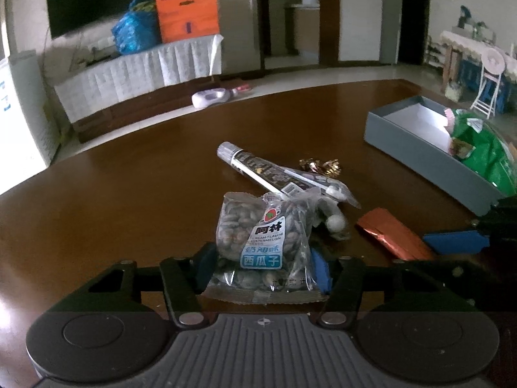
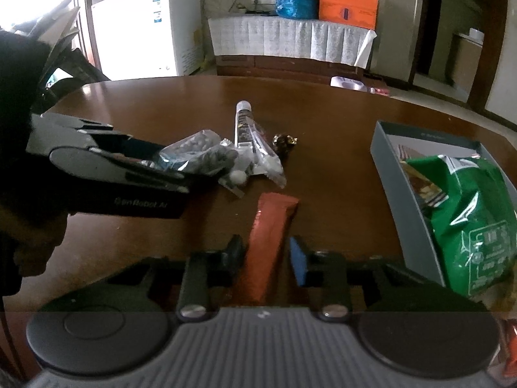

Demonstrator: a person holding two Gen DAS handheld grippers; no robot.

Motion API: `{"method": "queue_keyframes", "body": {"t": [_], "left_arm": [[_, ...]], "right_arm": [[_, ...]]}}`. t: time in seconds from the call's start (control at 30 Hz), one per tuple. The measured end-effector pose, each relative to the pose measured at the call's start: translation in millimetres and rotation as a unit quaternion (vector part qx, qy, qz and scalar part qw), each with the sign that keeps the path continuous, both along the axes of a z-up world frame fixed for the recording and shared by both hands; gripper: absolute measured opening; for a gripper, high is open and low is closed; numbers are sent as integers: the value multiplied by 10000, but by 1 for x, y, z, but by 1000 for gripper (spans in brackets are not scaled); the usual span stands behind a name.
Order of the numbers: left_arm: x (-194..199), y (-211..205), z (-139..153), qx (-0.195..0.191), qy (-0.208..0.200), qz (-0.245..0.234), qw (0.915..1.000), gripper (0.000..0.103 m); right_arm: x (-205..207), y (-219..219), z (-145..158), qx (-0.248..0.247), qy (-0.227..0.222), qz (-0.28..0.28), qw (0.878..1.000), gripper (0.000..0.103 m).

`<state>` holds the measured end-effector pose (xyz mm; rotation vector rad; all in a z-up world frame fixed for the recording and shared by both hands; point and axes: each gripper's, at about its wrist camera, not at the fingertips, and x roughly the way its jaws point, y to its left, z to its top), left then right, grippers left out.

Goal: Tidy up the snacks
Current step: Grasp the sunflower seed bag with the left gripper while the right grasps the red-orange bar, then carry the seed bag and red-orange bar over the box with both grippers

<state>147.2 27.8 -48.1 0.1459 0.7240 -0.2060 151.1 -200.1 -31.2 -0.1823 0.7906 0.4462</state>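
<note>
Left wrist view: left gripper (image 1: 263, 266) clenched on a clear packet of watermelon seeds (image 1: 263, 242), blue pads pressing both sides of the packet's lower half. The packet sits on the brown wooden table (image 1: 129, 177). Just behind the packet lies a long tube-shaped snack pack (image 1: 278, 169), touching its top edge; a gold-wrapped candy (image 1: 321, 165) lies beyond the tube. Right of the packet lies an orange-red foil bar (image 1: 392, 234). Farther right of the packet stands an open grey box (image 1: 420, 148) holding a green bag (image 1: 484, 152).

Right wrist view: right gripper (image 2: 266, 260) grasping the orange-red foil bar (image 2: 269, 239) near its close end; the bar's far end rests on the table (image 2: 339, 148). Grey box (image 2: 407, 203) stands right of the bar, with the green bag (image 2: 475, 226) inside, spilling over the rim. Left of the bar, the left gripper (image 2: 181, 165) holds the seed packet (image 2: 197, 152).
</note>
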Motion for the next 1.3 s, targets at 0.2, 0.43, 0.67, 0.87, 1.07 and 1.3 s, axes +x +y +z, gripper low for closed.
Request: {"method": "queue_keyframes", "body": {"t": [0.2,0.43,0.67,0.87,1.07,1.3], "left_arm": [[-2,0,4,-9,-42,26,10000,46],[-4,3,13,-197,-112,99,9997,44],[-12,2,33,-298,-401,65,9987,44],[-14,-2,36,-309,-453,22,9985,44],[-13,-3,39,-315,-456,72,9984,44],[-13,-10,45,-368,-491,70,9981,44]], "right_arm": [[2,-5,2,208,129,-56,9997,23],[2,-11,2,332,159,-110,9993,22],[0,-17,9,454,92,-160,9988,22],[-3,-21,17,552,6,-197,9983,22],[-6,-25,27,629,-124,-232,9977,22],[-12,-35,46,757,-376,-318,9959,22]]}}
